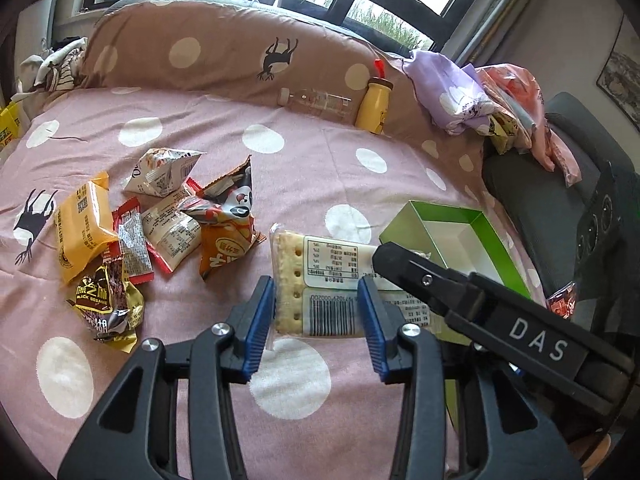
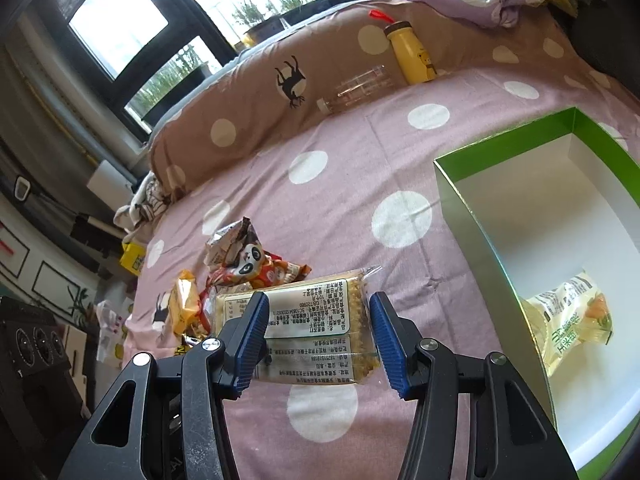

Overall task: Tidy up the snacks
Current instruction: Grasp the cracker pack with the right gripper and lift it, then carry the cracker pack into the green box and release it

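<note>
A clear cracker pack (image 1: 320,280) with a white label hangs just above the pink dotted bedspread (image 1: 320,160). My left gripper (image 1: 316,316) is shut on its left part, blue pads against it. My right gripper (image 1: 384,252) comes in from the right, one black finger covering the pack's right end. In the right wrist view the cracker pack (image 2: 312,320) sits between the pads of my right gripper (image 2: 318,332), which is shut on it. A pile of several snack bags (image 1: 160,224) (image 2: 248,264) lies to the left. An open green box (image 1: 440,210) (image 2: 500,148) on the right holds one yellow-green snack bag (image 2: 572,316).
A yellow bottle (image 1: 374,106) and a clear plastic bottle (image 1: 316,102) lie against the brown dotted pillow (image 1: 200,52) at the back. Purple and pink clothes (image 1: 452,96) are heaped at the back right. A black chair (image 1: 540,200) stands beside the bed on the right.
</note>
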### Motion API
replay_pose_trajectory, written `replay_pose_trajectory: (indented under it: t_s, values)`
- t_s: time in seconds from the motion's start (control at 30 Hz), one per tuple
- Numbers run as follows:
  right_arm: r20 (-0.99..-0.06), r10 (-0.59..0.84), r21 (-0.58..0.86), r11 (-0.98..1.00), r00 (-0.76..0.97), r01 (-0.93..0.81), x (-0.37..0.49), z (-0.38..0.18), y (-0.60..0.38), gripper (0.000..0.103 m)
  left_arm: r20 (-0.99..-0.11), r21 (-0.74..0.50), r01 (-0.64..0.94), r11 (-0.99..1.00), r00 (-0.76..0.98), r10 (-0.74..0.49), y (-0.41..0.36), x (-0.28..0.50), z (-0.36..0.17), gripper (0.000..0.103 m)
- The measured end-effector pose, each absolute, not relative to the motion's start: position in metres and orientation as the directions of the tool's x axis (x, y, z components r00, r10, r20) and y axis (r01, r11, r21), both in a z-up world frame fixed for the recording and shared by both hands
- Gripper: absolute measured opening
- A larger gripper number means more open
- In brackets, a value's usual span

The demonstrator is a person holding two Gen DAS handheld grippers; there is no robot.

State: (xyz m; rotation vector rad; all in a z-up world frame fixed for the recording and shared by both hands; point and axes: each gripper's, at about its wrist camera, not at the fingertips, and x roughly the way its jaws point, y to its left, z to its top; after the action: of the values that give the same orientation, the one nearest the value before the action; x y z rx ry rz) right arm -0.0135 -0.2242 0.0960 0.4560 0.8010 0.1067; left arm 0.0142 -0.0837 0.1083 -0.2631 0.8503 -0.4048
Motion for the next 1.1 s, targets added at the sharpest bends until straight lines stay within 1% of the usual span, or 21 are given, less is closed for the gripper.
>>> replay_pose_trajectory:
  t_s: [0.43,0.97,1.1]
  values:
    - [-0.659,0.21,0.388,0.918,0.723,0.087,-0.029,0.111,-0.222,0.056,-0.643,-0.351,0.286,0.892,0.618,-0.451,-0.091,0.001,0.122,0.042]
    - [-0.64,0.202,0.386,0.919,0.741,0.083,-0.04,0.124,-0.228,0.056,-0.619,-0.358,0.323,0.876,0.621,-0.482,-0.096,-0.008,0.135,0.042]
    - [-0.636,0.185,0.379,0.921,0.749,0.094,-0.047,0.129,-0.235,0.056,-0.617,-0.332,0.348,0.877,0.623,-0.481,-0.106,-0.012,0.141,0.042]
